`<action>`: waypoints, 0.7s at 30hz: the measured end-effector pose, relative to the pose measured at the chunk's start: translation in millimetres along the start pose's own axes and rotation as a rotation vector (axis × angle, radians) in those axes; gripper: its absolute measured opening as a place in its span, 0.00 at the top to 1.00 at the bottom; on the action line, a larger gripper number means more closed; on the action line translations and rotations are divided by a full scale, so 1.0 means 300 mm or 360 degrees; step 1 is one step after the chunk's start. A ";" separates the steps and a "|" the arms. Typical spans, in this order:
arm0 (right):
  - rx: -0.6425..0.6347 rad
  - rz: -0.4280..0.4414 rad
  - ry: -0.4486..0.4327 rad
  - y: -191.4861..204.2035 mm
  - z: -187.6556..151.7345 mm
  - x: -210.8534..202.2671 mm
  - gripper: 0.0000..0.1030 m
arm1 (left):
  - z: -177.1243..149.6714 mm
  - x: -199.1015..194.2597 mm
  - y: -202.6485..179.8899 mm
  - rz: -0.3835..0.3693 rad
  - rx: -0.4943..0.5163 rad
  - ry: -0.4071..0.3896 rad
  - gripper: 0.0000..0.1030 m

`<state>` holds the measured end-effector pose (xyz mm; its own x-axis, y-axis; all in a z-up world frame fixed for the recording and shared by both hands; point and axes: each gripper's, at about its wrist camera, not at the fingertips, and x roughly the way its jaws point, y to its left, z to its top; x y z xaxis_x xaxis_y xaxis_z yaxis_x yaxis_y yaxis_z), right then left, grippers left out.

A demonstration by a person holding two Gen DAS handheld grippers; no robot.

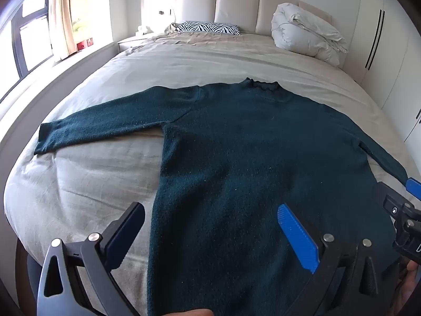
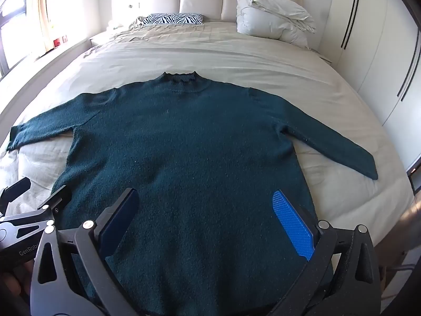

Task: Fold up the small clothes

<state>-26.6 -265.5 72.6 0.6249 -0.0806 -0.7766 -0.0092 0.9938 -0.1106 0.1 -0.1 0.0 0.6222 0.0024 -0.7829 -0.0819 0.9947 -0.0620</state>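
while both the left claw (image 1: 210, 234) and right claw (image 2: 208, 216) hung spread and empty above the flat sweater (image 2: 184, 142), a shallow pinch risked bunching its knit.

Two black grippers: left gripper (image 1: 210, 237), right gripper (image 2: 210, 223). Curved black arms with cut-out slots, silver rivets at the pivots, ribbed blue pads (image 2: 292, 226). White "GenRob" lettering on the left one's body.

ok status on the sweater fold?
Left gripper and right gripper open, empty. Green sweater flat on bed, sleeves spread, unfolded. Nothing in the way.
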 end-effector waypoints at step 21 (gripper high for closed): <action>-0.0003 -0.0007 0.0005 0.004 -0.003 0.010 0.00 | -0.005 0.013 0.004 -0.0006 -0.0016 0.0012 0.00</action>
<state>-25.6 -264.7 69.5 0.6224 -0.0850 -0.7781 -0.0079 0.9933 -0.1149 1.1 1.1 -4.0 0.6167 -0.0023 -0.7872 -0.0871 0.9937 -0.0712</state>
